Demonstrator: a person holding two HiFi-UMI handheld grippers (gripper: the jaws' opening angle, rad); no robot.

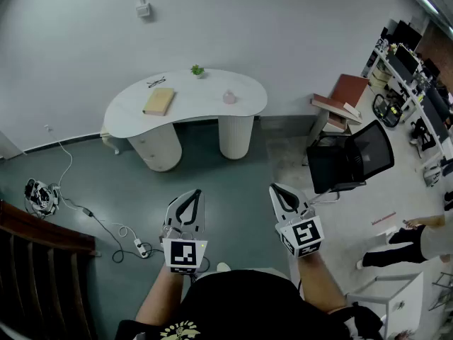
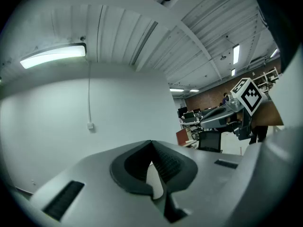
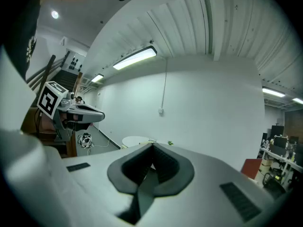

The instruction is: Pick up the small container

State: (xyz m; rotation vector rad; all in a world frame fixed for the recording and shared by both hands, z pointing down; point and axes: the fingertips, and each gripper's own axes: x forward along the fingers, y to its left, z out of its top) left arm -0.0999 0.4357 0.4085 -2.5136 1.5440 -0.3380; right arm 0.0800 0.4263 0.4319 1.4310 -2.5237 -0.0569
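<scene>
The small pink container (image 1: 229, 97) stands on the white kidney-shaped table (image 1: 205, 108) far ahead of me, toward its right end. Both grippers hang in the air well short of the table, over the grey floor. The left gripper (image 1: 192, 195) is shut with nothing in it; its pads meet at the tips in the left gripper view (image 2: 151, 143). My right gripper (image 1: 277, 190) is shut too and holds nothing, with its tips touching in the right gripper view (image 3: 152, 148). From there the table (image 3: 135, 140) shows small and distant, and the container cannot be made out.
On the table lie a tan book (image 1: 158, 101), glasses (image 1: 156, 82) and a small plant (image 1: 197, 70). A black office chair (image 1: 350, 160) stands right of the table. A cable and power strip (image 1: 141, 246) trail on the floor at left. A person's legs (image 1: 396, 246) are at right.
</scene>
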